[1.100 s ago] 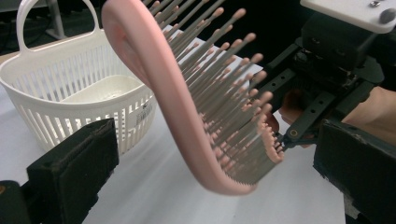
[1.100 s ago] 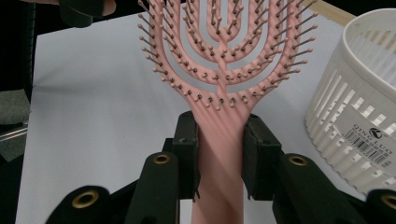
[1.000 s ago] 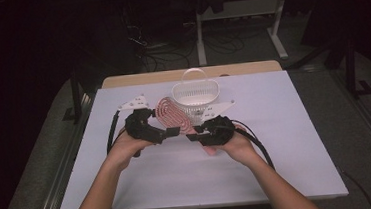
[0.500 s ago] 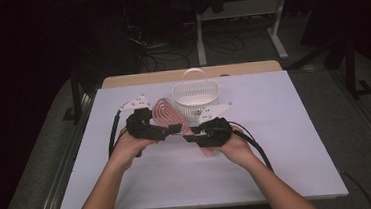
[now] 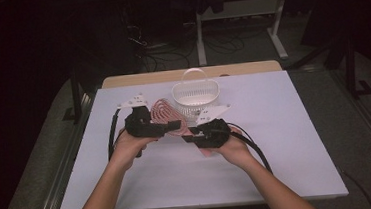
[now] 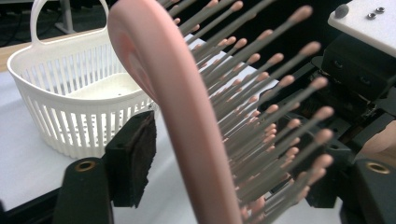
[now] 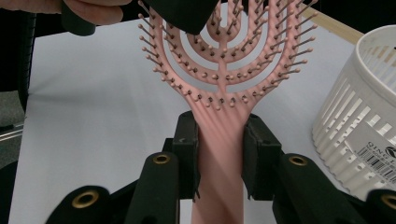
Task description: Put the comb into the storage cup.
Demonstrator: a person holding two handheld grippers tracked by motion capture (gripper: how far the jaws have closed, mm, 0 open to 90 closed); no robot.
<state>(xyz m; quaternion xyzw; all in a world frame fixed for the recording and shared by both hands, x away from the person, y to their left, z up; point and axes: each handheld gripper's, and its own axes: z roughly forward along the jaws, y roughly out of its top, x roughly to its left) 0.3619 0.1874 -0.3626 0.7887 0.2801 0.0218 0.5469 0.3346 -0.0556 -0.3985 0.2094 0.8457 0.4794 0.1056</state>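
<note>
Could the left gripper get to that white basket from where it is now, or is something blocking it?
Probably not right away. The left gripper has the pink hairbrush head between its jaws, and the right gripper clamps the handle. The white basket sits close behind on open table, so once the brush is released the path looks free.

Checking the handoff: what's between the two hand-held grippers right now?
The pink hairbrush spans them. The right hand-held gripper clamps its handle; the left hand-held gripper straddles its head. High view shows the span.

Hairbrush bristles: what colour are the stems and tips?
Grey stems with pink ball tips on the pink vented plastic hairbrush; clearest in the left gripper view.
</note>
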